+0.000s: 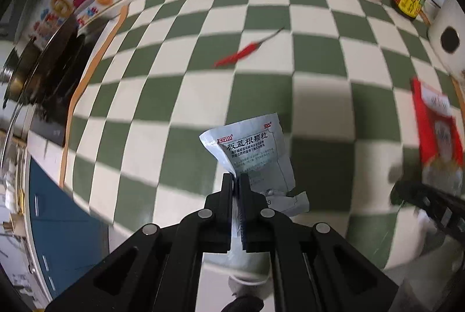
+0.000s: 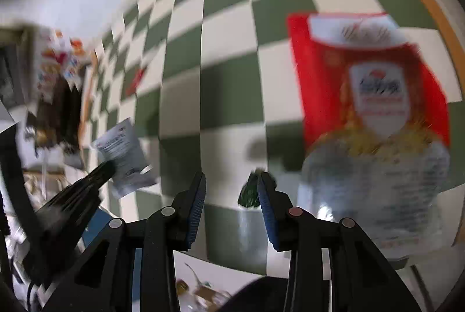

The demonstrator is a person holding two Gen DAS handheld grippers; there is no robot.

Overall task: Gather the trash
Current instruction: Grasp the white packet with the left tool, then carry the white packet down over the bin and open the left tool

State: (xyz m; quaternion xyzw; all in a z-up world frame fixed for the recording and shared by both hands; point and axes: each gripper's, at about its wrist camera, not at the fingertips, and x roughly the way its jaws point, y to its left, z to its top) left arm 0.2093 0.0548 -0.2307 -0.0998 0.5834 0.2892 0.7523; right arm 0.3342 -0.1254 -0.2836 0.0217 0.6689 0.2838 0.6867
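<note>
While its long axis points up and away from the camera, the sachet [image 1: 255,155] sits pinched at its lower end in the closed left gripper [image 1: 236,181]. Only the right view shows the right gripper [image 2: 231,181] half open, a dark scrap [image 2: 249,193] beside its right finger.

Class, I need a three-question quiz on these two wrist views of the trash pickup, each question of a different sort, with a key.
1. True or false: the left gripper is shut on the sachet.
2. The chili lies on: A) the checked cloth B) a plate C) the red packet.
3. Fill in: the right gripper's jaws stand ____.

Key: 1 true; 2 A; 3 open.
</note>
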